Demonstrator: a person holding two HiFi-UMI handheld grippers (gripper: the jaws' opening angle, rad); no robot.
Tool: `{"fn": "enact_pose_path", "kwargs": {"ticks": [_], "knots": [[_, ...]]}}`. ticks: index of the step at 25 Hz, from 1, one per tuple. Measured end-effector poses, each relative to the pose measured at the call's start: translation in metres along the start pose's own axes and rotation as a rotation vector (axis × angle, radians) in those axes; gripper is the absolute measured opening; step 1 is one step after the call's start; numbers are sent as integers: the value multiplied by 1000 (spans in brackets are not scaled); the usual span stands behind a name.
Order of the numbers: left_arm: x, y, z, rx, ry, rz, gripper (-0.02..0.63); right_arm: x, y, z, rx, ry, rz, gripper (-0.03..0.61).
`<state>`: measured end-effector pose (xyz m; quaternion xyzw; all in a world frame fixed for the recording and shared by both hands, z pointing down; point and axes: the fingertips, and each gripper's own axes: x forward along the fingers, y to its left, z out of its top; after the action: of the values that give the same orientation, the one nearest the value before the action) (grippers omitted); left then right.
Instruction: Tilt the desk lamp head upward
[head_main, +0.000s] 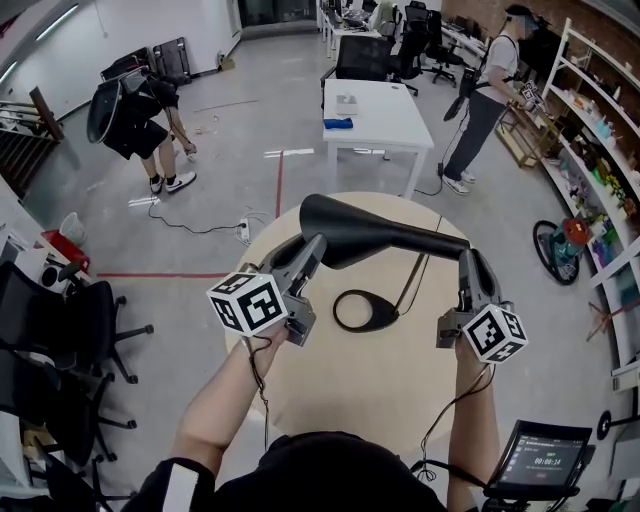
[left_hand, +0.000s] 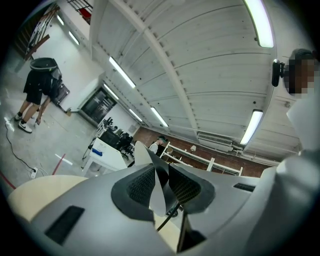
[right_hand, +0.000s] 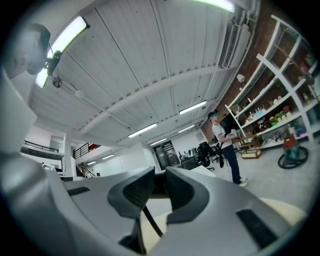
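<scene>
A black desk lamp stands on the round beige table (head_main: 370, 390). Its oval base (head_main: 366, 310) rests flat, and its long head (head_main: 345, 222) points left above it. My left gripper (head_main: 318, 244) is shut on the head's lower edge. In the left gripper view the thin rim of the lamp head (left_hand: 155, 196) sits pinched between the left gripper's (left_hand: 161, 183) pads. My right gripper (head_main: 467, 258) is shut on the lamp's arm (head_main: 440, 243) at its right end. In the right gripper view the dark arm (right_hand: 159, 181) fills the gap of the right gripper (right_hand: 160, 186). The lamp's cable (head_main: 412, 278) hangs toward the base.
A white table (head_main: 385, 118) stands beyond the round one. One person (head_main: 140, 115) bends over at far left; another (head_main: 485, 95) stands by shelves (head_main: 600, 150) at right. Office chairs (head_main: 60, 320) crowd the left side. A screen (head_main: 535, 460) sits at lower right.
</scene>
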<state>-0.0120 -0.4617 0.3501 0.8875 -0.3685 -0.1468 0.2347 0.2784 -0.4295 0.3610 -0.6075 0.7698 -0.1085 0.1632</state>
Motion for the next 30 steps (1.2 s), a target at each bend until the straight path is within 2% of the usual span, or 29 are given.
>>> {"fn": "enact_pose_path", "kwargs": {"ticks": [16,30], "knots": [[8,-18,28,50,-42,-30,76,-2,-3,-19,37,5,-21,67],[15,-38,44,58,-69,-72,74,-5,-7,-29,53,20,-27,66]]}}
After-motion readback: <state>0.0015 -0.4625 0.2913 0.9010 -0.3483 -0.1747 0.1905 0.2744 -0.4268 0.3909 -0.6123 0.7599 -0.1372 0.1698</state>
